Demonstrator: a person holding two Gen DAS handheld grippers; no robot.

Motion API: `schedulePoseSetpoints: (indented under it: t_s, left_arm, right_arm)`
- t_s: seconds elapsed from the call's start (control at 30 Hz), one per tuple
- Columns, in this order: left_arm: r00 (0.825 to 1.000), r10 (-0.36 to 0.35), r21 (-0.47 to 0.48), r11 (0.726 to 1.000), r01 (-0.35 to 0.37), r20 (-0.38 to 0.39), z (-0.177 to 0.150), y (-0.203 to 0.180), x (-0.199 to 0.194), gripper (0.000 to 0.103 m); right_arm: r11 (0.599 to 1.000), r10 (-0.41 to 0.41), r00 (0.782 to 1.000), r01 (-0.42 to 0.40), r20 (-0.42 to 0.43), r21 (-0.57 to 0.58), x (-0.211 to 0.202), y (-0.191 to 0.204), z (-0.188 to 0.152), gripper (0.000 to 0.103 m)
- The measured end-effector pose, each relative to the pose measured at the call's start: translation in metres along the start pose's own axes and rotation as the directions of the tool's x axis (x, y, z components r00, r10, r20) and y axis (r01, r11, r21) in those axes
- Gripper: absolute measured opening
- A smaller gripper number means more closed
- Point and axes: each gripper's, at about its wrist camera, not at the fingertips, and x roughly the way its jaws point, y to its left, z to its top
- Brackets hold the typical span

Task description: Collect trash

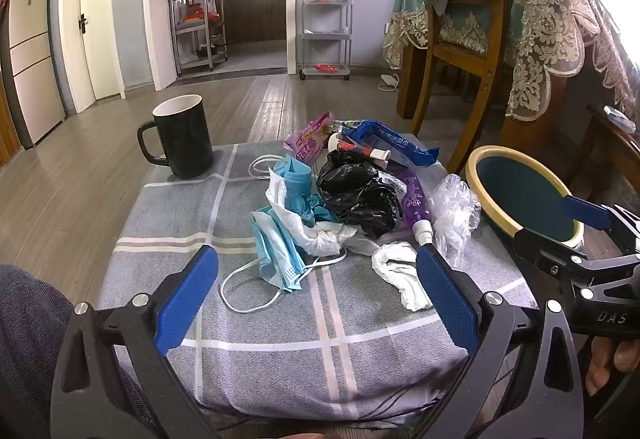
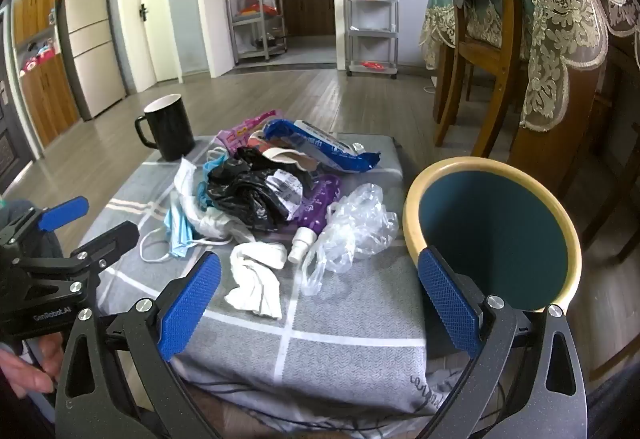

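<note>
Trash pile (image 1: 340, 191) heaped mid-table on the grey cloth (image 1: 280, 339), bunched so it's easy to grab. Bin (image 2: 496, 231) sits just right of the pile, tilted toward it to catch drops. Mug (image 1: 184, 139) behind-left of the pile. Left gripper (image 1: 316, 299) and right gripper (image 2: 320, 303) both spread wide, holding nothing, near the pile's front.

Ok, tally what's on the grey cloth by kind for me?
Wrappers and plastic bags: 4 (pink wrapper, blue wrapper, black bag, clear bag)
Face masks: 1
Tissues: 1
Bottles: 1
Mugs: 1
Total: 8
</note>
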Motion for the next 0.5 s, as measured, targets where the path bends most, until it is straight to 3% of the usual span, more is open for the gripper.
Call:
schedulePoseSetpoints:
  t_s: [0.5]
  left_arm:
    - [1.000,-0.003,-0.002,1.000,0.003,-0.001,0.0000,0.0001,0.0003,0.097]
  right_arm:
    - [1.000,0.001,1.000,-0.001,0.001,0.000,-0.0002,0.0002,0.0002,0.098]
